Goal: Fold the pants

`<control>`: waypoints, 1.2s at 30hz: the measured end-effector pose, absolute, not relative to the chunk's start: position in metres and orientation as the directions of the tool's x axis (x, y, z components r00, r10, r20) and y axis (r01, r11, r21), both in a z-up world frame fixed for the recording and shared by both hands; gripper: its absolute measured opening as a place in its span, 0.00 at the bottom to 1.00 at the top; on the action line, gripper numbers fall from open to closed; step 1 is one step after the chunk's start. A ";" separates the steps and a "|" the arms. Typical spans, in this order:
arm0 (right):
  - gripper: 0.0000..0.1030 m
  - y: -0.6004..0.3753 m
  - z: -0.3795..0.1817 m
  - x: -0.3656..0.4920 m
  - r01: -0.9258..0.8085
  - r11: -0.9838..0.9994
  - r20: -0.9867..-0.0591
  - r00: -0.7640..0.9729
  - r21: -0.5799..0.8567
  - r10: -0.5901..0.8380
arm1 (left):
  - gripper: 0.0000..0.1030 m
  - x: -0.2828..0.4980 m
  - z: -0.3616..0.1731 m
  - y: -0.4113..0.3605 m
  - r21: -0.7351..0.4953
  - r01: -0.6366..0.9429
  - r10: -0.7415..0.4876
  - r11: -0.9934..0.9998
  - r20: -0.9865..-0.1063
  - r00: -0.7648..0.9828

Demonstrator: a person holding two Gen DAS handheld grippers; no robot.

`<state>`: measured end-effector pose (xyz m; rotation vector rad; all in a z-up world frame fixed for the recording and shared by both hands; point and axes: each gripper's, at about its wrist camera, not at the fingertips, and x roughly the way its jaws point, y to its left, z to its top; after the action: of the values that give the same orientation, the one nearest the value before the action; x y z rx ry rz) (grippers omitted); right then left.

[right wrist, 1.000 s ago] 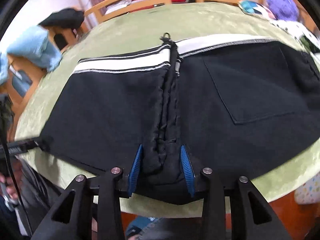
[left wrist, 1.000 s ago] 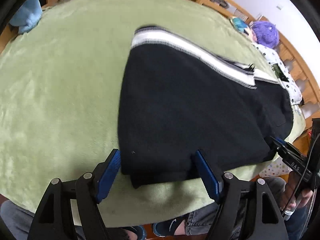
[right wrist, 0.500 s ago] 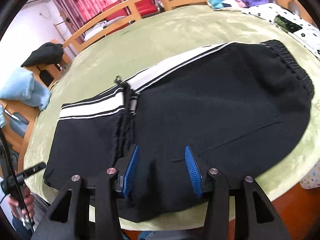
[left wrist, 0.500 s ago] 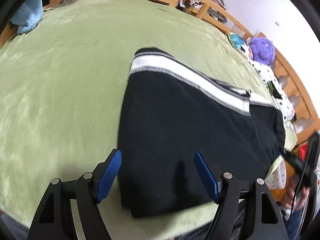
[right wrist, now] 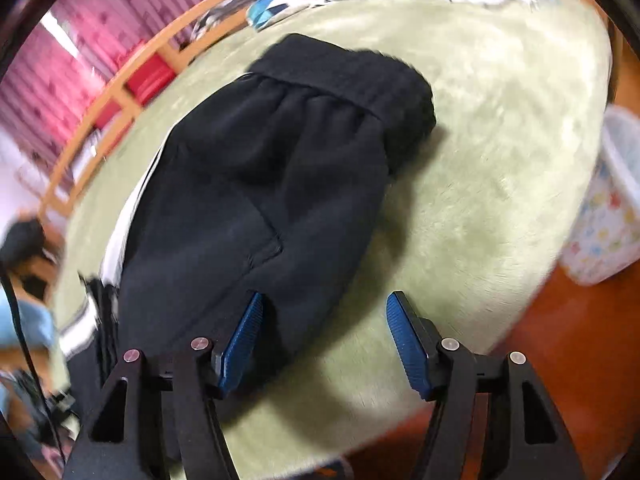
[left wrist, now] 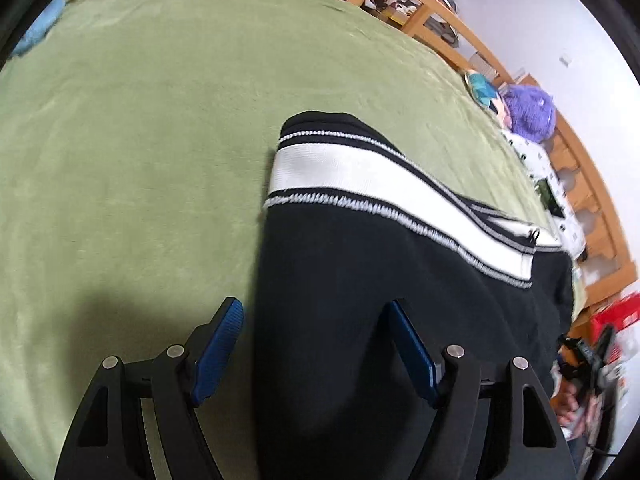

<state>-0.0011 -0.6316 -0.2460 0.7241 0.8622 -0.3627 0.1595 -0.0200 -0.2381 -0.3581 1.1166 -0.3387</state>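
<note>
Black pants [left wrist: 360,280] with a white side stripe [left wrist: 360,172] lie folded in half on a green blanket [left wrist: 140,120]. My left gripper [left wrist: 316,344] is open over the leg end, its jaws straddling the left edge of the fabric. In the right wrist view the pants [right wrist: 260,184] show their ribbed waistband [right wrist: 352,76] at the far end and a back pocket. My right gripper [right wrist: 322,340] is open at the near edge of the pants, its left pad [right wrist: 244,336] against the fabric, the right pad over the blanket.
A wooden rail [left wrist: 460,28] rims the bed. A purple plush [left wrist: 528,112] and spotted cloth lie at the far right. A patterned white bin [right wrist: 608,200] stands on the orange floor [right wrist: 580,340] past the bed edge. Pink curtains [right wrist: 80,52] hang behind.
My right gripper opened, let go of the crotch seam and swung right toward the waistband. My left gripper stayed open and moved forward over the leg end.
</note>
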 end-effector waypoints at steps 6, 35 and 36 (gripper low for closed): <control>0.56 -0.623 -0.250 0.029 0.520 0.714 -0.749 0.662 0.469 0.010 | 0.27 0.171 -0.241 -0.023 -0.513 0.078 -0.497 0.855 -0.767 0.406; 0.16 -0.389 -0.176 0.033 0.320 0.848 -0.707 0.701 0.423 0.089 | 0.10 0.146 -0.151 0.169 -0.462 0.043 -0.399 0.886 -0.710 0.581; 0.16 -0.390 -0.181 0.030 0.332 0.844 -0.718 0.690 0.421 0.086 | 0.10 0.146 -0.156 0.169 -0.460 0.038 -0.395 0.887 -0.716 0.576</control>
<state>0.0298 -0.3896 -0.1806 0.5635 0.8073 -0.1460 0.1456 0.1692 -0.1561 -0.4228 0.9291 -0.2624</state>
